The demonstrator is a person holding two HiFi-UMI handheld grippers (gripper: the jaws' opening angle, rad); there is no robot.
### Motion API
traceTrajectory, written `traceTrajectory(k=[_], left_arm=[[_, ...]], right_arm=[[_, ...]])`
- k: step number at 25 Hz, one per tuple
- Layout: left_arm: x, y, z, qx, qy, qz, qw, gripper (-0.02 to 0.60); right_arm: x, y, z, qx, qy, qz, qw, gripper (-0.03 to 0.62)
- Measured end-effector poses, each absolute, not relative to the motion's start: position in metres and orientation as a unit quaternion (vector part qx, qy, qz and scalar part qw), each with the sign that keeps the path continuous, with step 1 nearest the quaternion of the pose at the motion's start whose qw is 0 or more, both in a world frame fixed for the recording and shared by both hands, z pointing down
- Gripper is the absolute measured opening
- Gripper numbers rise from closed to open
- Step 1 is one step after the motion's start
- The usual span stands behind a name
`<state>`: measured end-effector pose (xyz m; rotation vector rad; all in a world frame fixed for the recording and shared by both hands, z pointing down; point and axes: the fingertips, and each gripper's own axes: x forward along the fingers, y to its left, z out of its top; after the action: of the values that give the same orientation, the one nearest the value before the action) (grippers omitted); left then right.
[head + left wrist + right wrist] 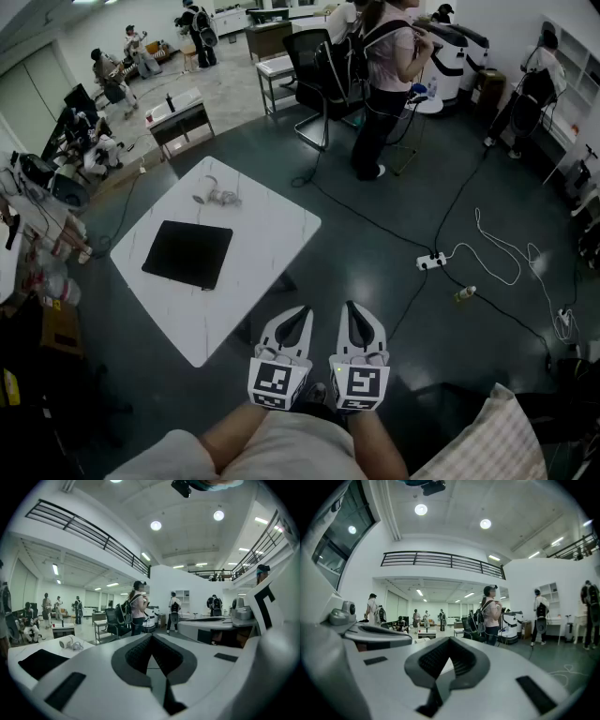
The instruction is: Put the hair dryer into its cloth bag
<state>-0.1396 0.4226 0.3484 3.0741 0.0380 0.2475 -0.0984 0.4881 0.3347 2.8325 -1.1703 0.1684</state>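
- Table [253,272]: white, square top, set cornerwise to the person. Both task things lie on it.
- Cloth bag [187,253]: black, flat, square, on the table's left half. It lies collapsed and I can't make out the mouth. Likely trouble: it slides on the smooth top, or the mouth won't open unless one gripper pins it.
- Left gripper [298,317], right gripper [356,314]: side by side just off the table's near corner. Jaws are closed together, nothing in either.
- Hair dryer [223,198]: small, pale, lying on its side near the table's far edge, just beyond the bag and not touching it. The rounded body may slip from a narrow pinch.
- Cord [78,646]: loosely bunched against the dryer. Could snag, or trail out of the bag.
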Motion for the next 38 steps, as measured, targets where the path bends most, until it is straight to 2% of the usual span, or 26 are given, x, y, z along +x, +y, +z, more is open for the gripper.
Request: traceTrajectory(k=[16,24,30,38], left_arm=[[-0.063,0.301,0.38,0.994,-0.022,0.096,0.037,0.006],[-0.033,0.21,0.392,0.991,-0.062,0.09,0.074,0.007],[-0.03,0.148,0.404,0.988,-0.087,0.092,0.087,0.007],[-0.054,0.089,0.449,0.973,-0.155,0.144,0.093,0.007]], right_arm=[[-0.014,0.372,0.364,0.913,-0.399,0.066,0.048,0.015],[0.018,0.271,0.374,0.886,-0.448,0.066,0.095,0.015],[0.025,0.202,0.379,0.869,-0.474,0.072,0.123,0.015],[0.028,0.131,0.397,0.832,-0.53,0.083,0.139,0.015]])
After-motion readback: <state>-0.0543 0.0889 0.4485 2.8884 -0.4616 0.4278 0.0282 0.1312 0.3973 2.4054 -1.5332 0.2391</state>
